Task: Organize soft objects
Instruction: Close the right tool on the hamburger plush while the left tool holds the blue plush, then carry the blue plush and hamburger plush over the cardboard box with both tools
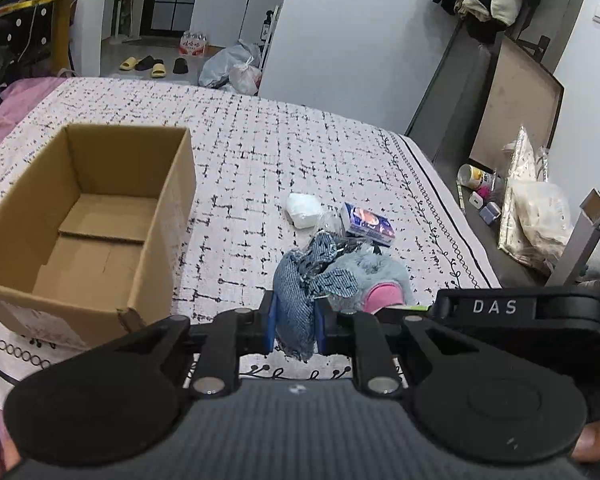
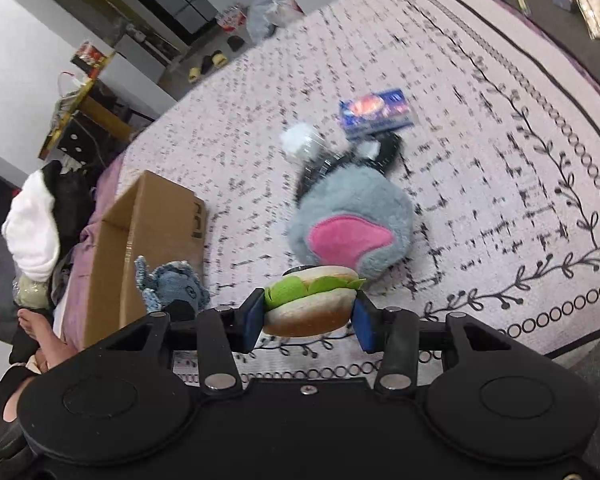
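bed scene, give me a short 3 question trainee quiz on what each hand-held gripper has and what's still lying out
1. True or false: the cardboard box already holds a soft toy.
2. What is the right hand-held gripper shut on? A) the grey and pink plush B) the toy burger C) the blue packet
3. Fill in: the left hand-held gripper is clamped on a blue ____ cloth toy.

Key
1. False. The box is empty.
2. B. The toy burger sits between the pads; the grey and pink plush and the blue packet lie on the bed cover.
3. denim
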{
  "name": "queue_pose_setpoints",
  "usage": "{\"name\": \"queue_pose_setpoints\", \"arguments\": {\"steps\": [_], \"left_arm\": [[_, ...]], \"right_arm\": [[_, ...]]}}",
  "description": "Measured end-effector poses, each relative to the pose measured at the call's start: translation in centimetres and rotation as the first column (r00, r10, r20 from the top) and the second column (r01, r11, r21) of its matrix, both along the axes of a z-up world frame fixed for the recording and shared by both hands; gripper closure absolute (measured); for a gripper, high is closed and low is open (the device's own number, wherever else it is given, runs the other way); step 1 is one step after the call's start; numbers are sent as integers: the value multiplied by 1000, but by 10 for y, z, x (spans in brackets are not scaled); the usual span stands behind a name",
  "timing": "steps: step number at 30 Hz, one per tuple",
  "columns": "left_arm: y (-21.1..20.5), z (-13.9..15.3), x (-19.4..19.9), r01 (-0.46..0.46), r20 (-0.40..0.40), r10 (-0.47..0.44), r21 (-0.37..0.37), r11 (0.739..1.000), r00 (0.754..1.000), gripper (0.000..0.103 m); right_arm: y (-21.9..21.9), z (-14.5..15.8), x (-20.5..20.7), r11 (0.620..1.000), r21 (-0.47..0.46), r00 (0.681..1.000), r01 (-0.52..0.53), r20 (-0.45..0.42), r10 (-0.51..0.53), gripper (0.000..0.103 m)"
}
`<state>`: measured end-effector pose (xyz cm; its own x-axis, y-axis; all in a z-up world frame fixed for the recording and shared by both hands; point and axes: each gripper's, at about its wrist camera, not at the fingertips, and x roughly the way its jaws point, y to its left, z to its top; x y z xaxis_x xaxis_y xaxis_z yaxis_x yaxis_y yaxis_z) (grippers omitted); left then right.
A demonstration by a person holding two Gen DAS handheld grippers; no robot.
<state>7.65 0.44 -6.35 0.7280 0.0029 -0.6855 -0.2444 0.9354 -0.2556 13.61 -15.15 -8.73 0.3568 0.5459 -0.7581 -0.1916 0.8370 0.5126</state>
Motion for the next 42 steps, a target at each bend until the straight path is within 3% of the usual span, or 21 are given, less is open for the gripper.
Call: {"name": "queue_pose_setpoints", "arguments": {"steps": [13, 23, 42], "left_arm": [[13, 31, -20, 3, 56, -4, 17, 1000, 998, 85], [32, 48, -33, -47, 82, 47, 9, 999, 996, 85], [96, 50, -49, -169, 59, 170, -11, 985, 984, 85]], "right_arm": [[19, 47, -20, 999, -7, 992, -40, 122, 41, 58], [40, 74, -32, 997, -21, 982, -68, 176, 70, 58], [92, 94, -46, 990, -45, 962, -135, 232, 142, 58]]}}
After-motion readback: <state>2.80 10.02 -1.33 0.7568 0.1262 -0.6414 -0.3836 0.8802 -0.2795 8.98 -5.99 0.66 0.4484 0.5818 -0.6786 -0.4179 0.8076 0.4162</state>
